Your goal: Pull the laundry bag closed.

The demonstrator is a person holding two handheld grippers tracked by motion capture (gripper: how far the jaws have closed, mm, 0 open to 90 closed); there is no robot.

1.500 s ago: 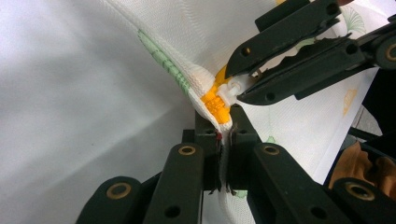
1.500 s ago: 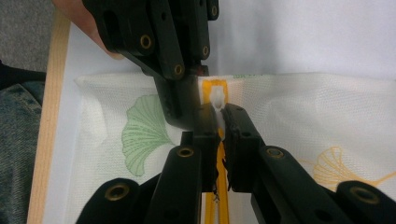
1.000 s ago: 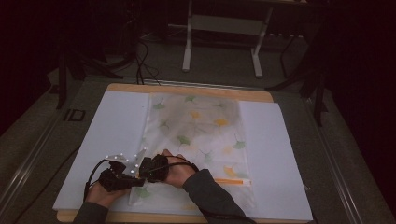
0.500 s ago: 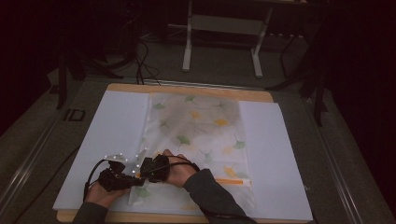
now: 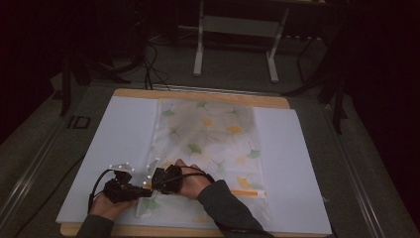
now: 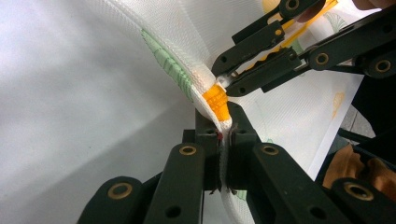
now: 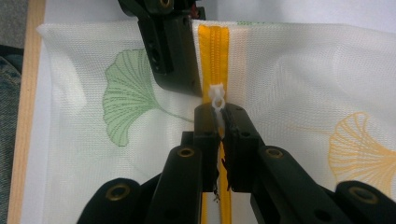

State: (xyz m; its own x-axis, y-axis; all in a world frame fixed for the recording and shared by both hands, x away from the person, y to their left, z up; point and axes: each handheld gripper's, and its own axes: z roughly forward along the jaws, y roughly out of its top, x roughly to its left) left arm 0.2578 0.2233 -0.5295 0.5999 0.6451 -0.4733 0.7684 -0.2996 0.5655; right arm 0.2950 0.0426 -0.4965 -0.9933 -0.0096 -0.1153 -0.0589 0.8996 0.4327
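A white mesh bag (image 5: 208,134) printed with green and yellow ginkgo leaves lies flat on a white mat (image 5: 114,144). An orange zipper (image 7: 213,51) runs along its near edge. My left gripper (image 6: 223,126) is shut on the bag's corner at the zipper's end (image 6: 216,99). My right gripper (image 7: 219,116) is shut on the white zipper pull (image 7: 217,100), right beside the left gripper's jaws. In the high view both grippers (image 5: 148,182) meet at the bag's near left corner.
The mat lies on a wooden board (image 5: 198,94) on a grey table. A metal stand (image 5: 237,29) and dark cables (image 5: 148,64) are on the floor beyond. A person's sleeve (image 5: 228,208) reaches in from below.
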